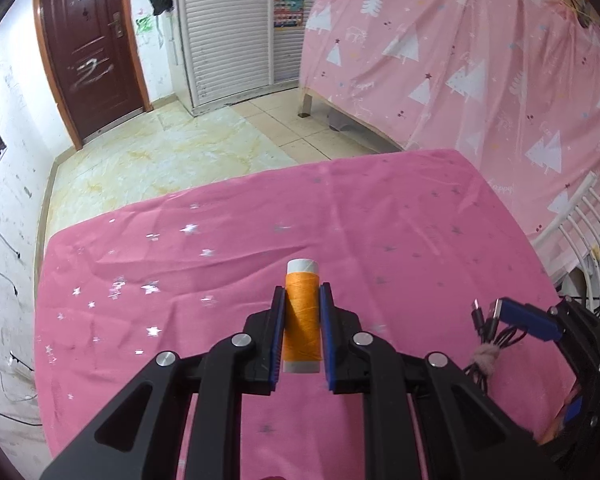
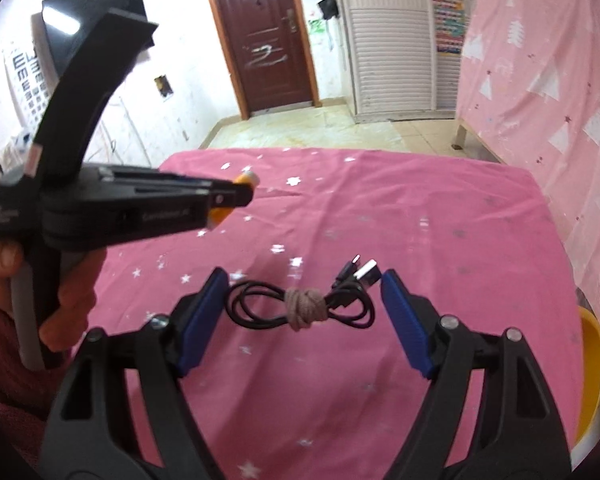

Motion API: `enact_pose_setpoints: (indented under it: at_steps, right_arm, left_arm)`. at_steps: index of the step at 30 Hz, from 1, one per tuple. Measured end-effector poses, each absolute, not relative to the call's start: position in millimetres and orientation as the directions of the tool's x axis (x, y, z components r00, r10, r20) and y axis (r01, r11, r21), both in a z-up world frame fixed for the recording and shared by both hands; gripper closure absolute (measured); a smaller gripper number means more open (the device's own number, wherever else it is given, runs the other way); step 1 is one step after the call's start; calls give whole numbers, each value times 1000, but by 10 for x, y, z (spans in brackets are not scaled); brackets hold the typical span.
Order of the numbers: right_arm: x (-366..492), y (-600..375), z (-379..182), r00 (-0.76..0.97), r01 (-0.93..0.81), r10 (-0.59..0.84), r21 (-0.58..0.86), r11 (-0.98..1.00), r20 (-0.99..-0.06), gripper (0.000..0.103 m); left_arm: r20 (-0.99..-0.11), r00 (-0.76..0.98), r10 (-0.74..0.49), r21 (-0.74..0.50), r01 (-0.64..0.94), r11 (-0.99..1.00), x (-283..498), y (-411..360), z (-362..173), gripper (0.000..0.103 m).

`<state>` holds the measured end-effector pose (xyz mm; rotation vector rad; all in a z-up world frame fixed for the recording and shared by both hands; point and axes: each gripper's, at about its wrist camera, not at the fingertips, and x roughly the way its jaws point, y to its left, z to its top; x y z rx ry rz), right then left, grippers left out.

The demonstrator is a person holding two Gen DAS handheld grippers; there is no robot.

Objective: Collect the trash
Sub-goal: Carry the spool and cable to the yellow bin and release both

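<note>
In the left wrist view, a spool of orange thread (image 1: 302, 316) is pinched between the two blue pads of the left gripper (image 1: 302, 296), in the lower middle of the frame. The spool is held lengthwise along the fingers, and its white end sticks out past the fingertips. It is held above the pink cloth with silver stars (image 1: 220, 248) that covers the table.

In the right wrist view, the jaws of the right gripper (image 2: 300, 280) are spread wide and nothing is pressed between them. A coiled black cable (image 2: 300, 304), tied in the middle with a beige string, is seen on the cloth between the blue pads, in the centre of the frame. Its plugs are near the pad on the right of the frame. Whether the pads touch the cable cannot be told.

At the left of this view, the left gripper is seen from the side, held by a hand (image 2: 4, 264) with a red sleeve. A yellow container (image 2: 592, 368) is partly seen at the lower right edge.
</note>
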<state>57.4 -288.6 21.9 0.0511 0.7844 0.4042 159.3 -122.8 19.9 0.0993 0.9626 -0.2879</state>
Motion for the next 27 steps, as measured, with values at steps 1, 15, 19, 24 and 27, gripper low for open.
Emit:
enact_pose_setpoints:
  at_steps: [1,15,19,24,27]
  right_arm:
    - [565,-2951,224,640,-326,374,203,923,-671,28]
    - [558,-4052,295,740,-185,325,286,940,-589,28]
    - [518,-4409,306,770,-133,290,302,944,-568,28]
    - [475,-4833,293,792,-68,238,306,950,-562,28]
    - [431,-5081,267,802,-27,206,311,950,-560,28]
  left_arm:
    - [-820,537,-197,-40,291,956,1583,-1286,207,92]
    - [-830,518,-208,17,396,918,1393,-2331,263,92]
    - [-833,504,-227,23,441,897,1331,-2685,277,92]
    - [-835,487,-256,23,494,869,1236,-3146,291,92]
    - [-839,469,-274,13,521,853,1174,-3402,273,92]
